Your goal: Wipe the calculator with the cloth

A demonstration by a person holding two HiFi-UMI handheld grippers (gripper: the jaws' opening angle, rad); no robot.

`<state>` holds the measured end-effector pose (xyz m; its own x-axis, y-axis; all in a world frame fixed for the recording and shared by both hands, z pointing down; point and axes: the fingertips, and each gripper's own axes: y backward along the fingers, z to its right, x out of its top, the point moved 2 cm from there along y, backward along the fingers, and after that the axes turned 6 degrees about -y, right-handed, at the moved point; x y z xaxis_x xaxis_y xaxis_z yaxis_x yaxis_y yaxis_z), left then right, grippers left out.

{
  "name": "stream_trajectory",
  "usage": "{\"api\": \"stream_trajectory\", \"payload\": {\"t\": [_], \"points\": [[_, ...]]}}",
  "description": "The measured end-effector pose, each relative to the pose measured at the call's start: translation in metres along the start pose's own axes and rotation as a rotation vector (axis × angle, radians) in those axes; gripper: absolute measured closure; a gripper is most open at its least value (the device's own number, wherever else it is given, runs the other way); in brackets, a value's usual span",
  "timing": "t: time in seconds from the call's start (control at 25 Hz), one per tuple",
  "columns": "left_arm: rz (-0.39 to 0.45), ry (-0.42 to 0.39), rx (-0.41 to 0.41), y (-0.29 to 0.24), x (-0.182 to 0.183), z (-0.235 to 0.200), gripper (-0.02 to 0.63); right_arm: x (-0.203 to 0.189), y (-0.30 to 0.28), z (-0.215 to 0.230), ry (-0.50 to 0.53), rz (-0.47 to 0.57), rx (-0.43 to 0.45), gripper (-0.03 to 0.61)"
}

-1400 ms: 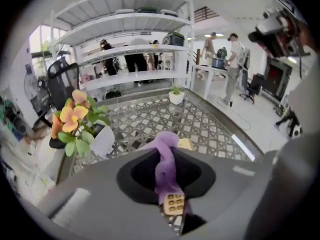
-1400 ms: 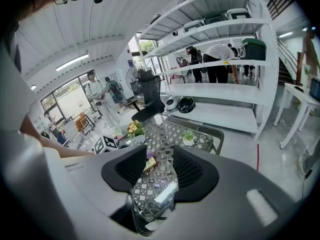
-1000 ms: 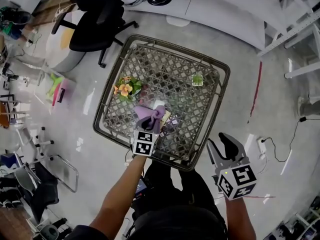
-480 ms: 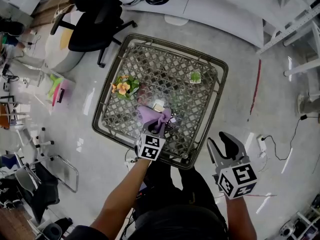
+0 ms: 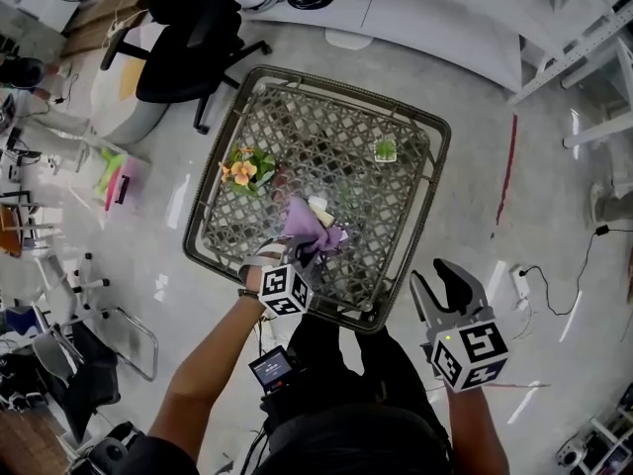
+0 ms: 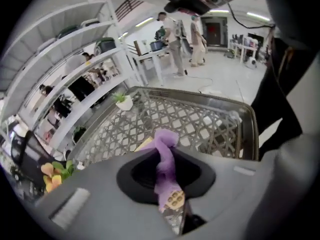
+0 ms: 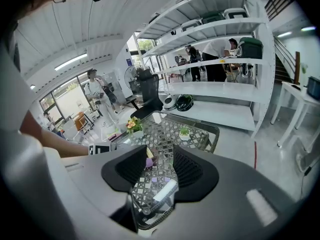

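My left gripper (image 5: 303, 252) is shut on a purple cloth (image 5: 313, 224) and points steeply down at the near middle of the wicker table (image 5: 441, 171). The cloth (image 6: 165, 156) stands pinched upright between the jaws in the left gripper view. The calculator (image 5: 338, 238) lies under and just right of the cloth, mostly hidden; some of its keys (image 6: 175, 200) show below the cloth. A cream-coloured edge (image 5: 318, 206) peeks out beyond the cloth. My right gripper (image 5: 445, 287) hangs open over the floor, right of the table's near corner, with nothing between its fingers.
A pot of orange flowers (image 5: 244, 173) stands on the table's left side, a small green plant (image 5: 386, 150) at its far right. A black office chair (image 5: 183, 62) stands beyond the far left corner. White shelving (image 5: 445, 18) runs along the back.
My left hand has rolled about its own axis, turning its marker cube, and the cloth has slid a little to the right over the calculator. The right gripper has stayed put.
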<state>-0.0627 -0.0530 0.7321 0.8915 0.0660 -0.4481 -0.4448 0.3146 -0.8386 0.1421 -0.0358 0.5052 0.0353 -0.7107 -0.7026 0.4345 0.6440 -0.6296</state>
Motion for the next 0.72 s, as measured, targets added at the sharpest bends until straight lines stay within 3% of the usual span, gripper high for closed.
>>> {"api": "stream_trajectory", "payload": {"t": [0.12,0.52,0.6,0.72], "points": [[-0.004,-0.084,-0.043,0.007,-0.014,-0.007,0.503,0.000,0.000,-0.001,-0.002,-0.002,0.000,0.413],[-0.066,-0.141,-0.046,0.015,-0.051,-0.021,0.503,-0.003,-0.006,0.002,-0.006,-0.012,-0.011,0.413],[-0.099,-0.108,-0.020,0.018,-0.061,-0.027,0.503,-0.003,-0.007,0.000,-0.006,-0.014,-0.010,0.413],[-0.134,0.034,0.022,0.026,-0.075,-0.036,0.503,-0.002,-0.009,-0.003,-0.007,-0.018,-0.008,0.413]]}}
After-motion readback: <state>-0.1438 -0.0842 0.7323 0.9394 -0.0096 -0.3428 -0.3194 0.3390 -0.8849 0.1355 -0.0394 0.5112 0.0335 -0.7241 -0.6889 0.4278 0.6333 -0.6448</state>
